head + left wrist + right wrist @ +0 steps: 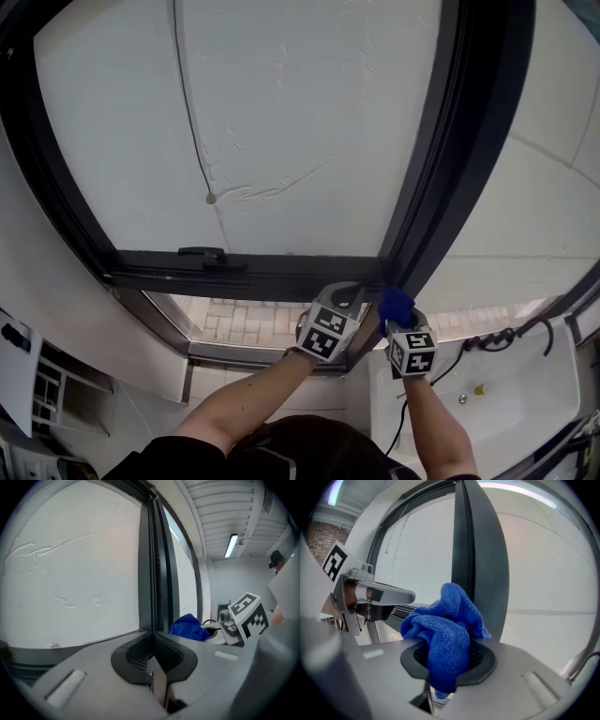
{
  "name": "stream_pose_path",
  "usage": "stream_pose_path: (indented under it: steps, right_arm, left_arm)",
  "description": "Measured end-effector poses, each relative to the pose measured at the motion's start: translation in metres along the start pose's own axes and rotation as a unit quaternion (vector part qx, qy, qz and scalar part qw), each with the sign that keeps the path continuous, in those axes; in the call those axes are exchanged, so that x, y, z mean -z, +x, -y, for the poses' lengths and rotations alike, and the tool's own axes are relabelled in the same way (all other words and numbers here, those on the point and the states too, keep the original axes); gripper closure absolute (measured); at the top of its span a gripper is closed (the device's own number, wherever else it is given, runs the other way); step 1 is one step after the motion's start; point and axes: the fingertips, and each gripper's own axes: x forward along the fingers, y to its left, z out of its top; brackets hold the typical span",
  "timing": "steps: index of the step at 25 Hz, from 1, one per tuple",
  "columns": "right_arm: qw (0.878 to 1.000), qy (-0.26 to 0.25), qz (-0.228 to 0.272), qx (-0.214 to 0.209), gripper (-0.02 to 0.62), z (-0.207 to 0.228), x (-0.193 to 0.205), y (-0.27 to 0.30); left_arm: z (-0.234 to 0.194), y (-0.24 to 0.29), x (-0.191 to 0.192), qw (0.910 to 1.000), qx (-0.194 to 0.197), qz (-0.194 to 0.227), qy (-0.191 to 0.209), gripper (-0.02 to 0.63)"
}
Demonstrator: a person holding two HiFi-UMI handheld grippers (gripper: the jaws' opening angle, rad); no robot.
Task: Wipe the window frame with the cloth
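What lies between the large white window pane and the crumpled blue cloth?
The dark vertical window frame bar, in the left gripper view: white pane left of it, blue cloth right.

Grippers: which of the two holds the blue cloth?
The right gripper: it is shut on the cloth. The left gripper is shut on nothing.

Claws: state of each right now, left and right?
Left claw: shut, nothing in it.
Right claw: shut on the blue cloth.
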Motion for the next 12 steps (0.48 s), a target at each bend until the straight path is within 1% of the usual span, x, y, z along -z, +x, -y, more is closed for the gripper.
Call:
stream_pose_path:
  steps: [6,12]
  right_arm:
    - [1.000,0.011,0.005,-0.011,0.511,-0.011,0.007,-0.023]
    - [1.000,0.007,-0.008,-0.016,0.511,-0.012,0.017,-0.022]
  left_arm:
    - [0.004,-0.017,0.008,0.9998,0.003,0.007,-0.021,0.614]
    - [0.008,-0.026,0.019,0.9996,-0.004,0.000,-0.029,0.614]
